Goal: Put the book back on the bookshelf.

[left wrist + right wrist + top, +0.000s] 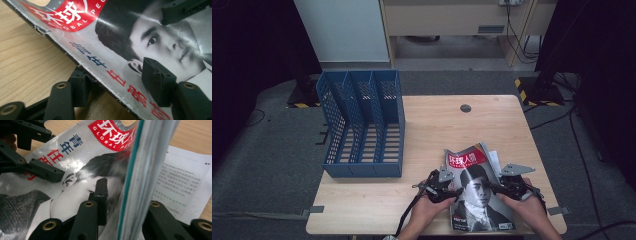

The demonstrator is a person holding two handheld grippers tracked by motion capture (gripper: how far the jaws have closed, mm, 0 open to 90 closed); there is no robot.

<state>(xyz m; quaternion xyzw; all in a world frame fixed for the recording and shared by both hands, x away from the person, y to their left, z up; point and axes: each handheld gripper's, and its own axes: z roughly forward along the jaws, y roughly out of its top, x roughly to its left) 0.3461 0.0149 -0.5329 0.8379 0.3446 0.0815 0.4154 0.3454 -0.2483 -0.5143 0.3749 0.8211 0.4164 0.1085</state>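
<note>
**Both grippers at the magazine's edges**

Pale wood bench (377,200) under my high view, dark floor around it, and a blue file rack (362,125) standing at the far left corner with its slots open toward me. My magazine (479,192) lies at the near right of the bench, cover up, with a red title band and a black-and-white portrait.

My left gripper (439,187) sits at the magazine's left edge. In the left gripper view one jaw is under that edge against the wood and the other hovers over the cover; the jaws are half parted around the edge, and I see no firm pinch.

My right gripper (512,187) is at the right edge. In the right gripper view the cover and a sheaf of pages stand lifted between its jaws, a printed page (180,177) lying flat beyond. Those jaws are parted, loosely straddling the sheaf.
</note>
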